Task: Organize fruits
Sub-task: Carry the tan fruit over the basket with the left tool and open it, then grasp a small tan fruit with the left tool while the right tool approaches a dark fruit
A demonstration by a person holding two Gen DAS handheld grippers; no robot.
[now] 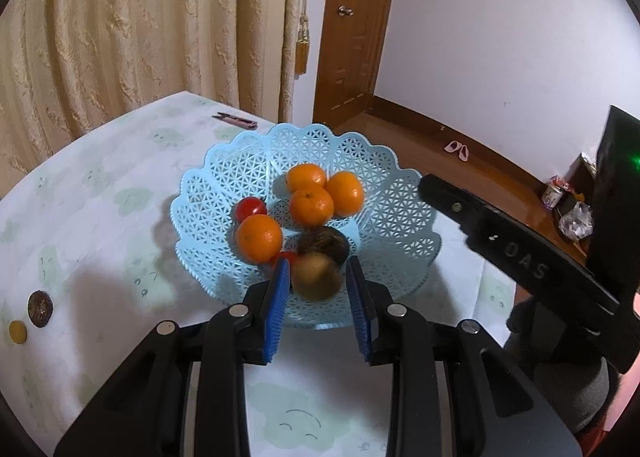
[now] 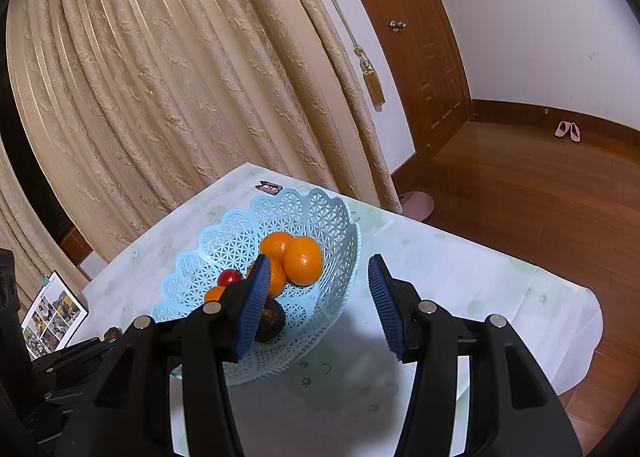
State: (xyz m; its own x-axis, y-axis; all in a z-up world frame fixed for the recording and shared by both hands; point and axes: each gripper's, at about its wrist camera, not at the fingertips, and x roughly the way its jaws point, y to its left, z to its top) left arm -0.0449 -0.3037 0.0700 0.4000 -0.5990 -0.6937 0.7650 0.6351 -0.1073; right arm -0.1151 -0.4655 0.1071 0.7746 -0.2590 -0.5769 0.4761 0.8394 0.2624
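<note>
Left gripper jaws apart, brown kiwi between pads, blurred, contact unclear. Kiwi sits in blue lattice basket with four oranges, red tomato, dark fruit. Right gripper open, empty, over basket's near rim on table.

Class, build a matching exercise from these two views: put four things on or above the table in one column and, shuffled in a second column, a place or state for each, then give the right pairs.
Things
1. Four oranges
2. Brown kiwi
3. Pink thread snips
4. Right hand-held gripper

Places or states
A. On the tablecloth beyond the blue basket, near the curtain
B. Between the blue pads of the left hand-held gripper, over the basket's near edge
C. Inside the basket
D. Jaws apart, nothing between them

Pairs: 1-C, 2-B, 3-A, 4-D
</note>
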